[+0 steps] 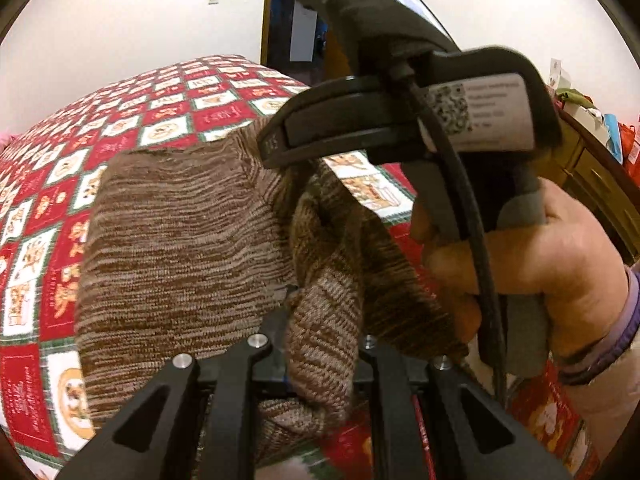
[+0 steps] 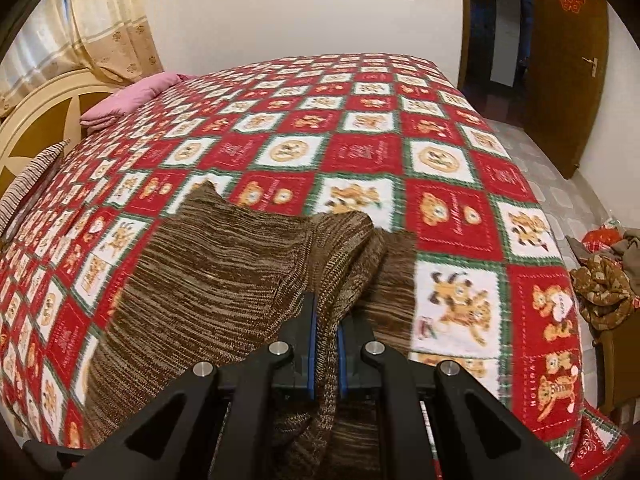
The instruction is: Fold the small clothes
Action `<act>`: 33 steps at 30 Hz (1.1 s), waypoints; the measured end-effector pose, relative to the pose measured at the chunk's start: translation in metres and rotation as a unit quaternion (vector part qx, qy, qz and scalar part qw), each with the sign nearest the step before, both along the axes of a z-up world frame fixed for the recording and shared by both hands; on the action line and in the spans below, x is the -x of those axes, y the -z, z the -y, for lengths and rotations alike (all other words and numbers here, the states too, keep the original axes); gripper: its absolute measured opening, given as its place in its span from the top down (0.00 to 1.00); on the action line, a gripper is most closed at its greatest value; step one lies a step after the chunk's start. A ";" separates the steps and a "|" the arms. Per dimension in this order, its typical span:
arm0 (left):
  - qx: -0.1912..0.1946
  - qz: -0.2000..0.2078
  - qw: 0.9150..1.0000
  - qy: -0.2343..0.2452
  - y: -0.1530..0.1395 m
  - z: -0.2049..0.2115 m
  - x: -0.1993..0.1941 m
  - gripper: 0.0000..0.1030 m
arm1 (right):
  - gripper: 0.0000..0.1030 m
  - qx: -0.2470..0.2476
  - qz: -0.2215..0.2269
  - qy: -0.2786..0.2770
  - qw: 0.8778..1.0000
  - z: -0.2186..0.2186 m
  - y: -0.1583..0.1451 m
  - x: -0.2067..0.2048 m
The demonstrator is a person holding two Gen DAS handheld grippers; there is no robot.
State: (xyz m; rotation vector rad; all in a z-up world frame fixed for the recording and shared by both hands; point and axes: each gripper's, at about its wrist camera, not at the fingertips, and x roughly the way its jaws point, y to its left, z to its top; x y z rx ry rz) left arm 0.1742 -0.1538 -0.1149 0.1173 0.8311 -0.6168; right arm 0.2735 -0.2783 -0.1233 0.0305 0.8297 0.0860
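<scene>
Both the left tongs (image 1: 320,344) and right tongs (image 2: 326,354) clamp a marled brown-and-cream knit sweater (image 2: 224,276), draped near the foot edge of a bed (image 2: 472,168) with red-and-white bear-patterned bedspread; lettering there is unreadable.

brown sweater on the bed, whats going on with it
A person is folding a brown knit sweater on a bed with a red and white patterned blanket, using two handheld grippers. The right gripper is shut on a bunched fold of the knit, and the left gripper also pinches a fold. Part of the sweater is lifted while the rest lies on the blanket. The fold is not finished.
</scene>
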 end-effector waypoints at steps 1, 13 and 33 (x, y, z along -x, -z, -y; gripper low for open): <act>-0.001 0.000 1.000 0.002 0.001 0.002 -0.002 0.88 | 0.93 -0.006 -0.001 0.004 1.000 0.005 0.002 0.001; 0.029 -0.012 0.998 0.061 -0.003 -0.018 0.020 0.50 | 0.93 -0.018 -0.020 0.016 1.000 0.029 0.017 0.005; 0.068 -0.005 0.990 -0.121 -0.001 -0.163 -0.007 0.09 | 0.51 -0.077 0.014 0.031 0.996 -0.025 0.006 0.171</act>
